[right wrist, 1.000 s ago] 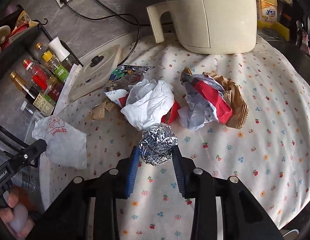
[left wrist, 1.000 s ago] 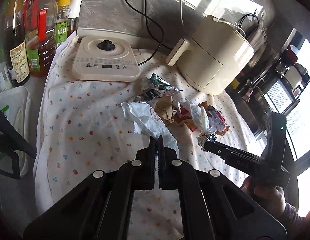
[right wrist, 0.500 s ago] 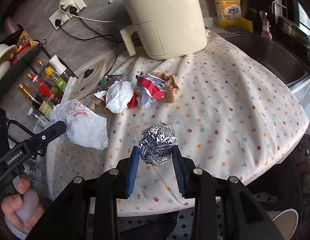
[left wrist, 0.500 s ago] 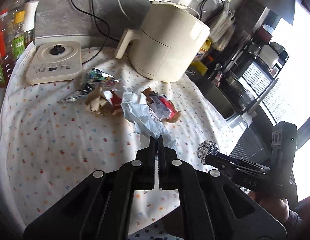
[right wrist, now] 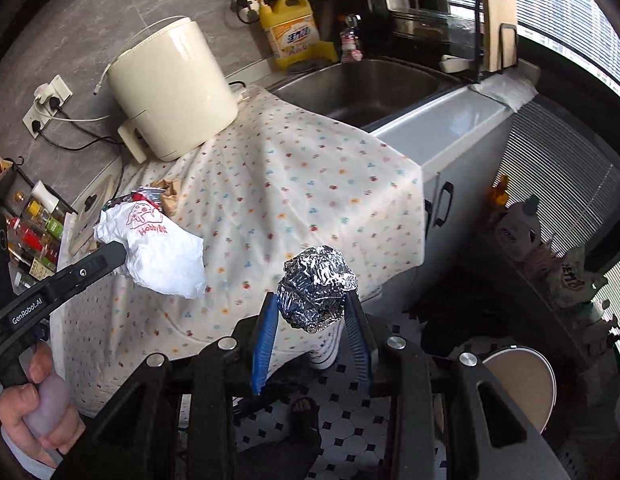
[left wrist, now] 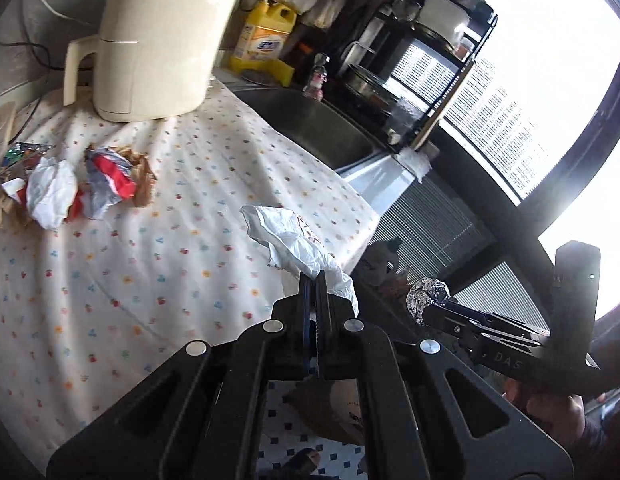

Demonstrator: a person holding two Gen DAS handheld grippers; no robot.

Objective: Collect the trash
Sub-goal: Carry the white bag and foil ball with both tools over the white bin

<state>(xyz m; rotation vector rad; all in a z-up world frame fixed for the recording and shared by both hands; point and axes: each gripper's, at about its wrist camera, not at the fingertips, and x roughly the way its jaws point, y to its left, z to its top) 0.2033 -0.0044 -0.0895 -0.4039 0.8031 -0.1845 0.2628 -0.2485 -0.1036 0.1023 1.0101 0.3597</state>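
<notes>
The bench [right wrist: 310, 184] is big and has a cloth with tiny fruit dots on it. At 10 o'clock in the right wrist view stands a fat cream cooker [right wrist: 170, 88], and at 1 o'clock is the shiny sink [right wrist: 369, 88].

A pile of crumpled trash [left wrist: 70, 188] sits on the cloth at 9 o'clock in the left wrist view. It has white paper, a red and white wrapper and brown paper. That pile is not picked up, so I think much of the job is left.

The left claw [left wrist: 314, 280] is pinched tight on a white plastic bag [left wrist: 294, 244] and holds it up in the air over the bench edge. The right claw [right wrist: 310, 320] squeezes a foil ball [right wrist: 315, 286] between its blue pads [right wrist: 266, 336], out past the bench edge, above the tiled floor [right wrist: 349, 420]. So two bits of trash are lifted, I think.

I cannot see a trash bin for sure. A round tan thing [right wrist: 521, 380] at 4 o'clock in the right wrist view may be one, but it is half hidden. The window side is too bright to make out.
</notes>
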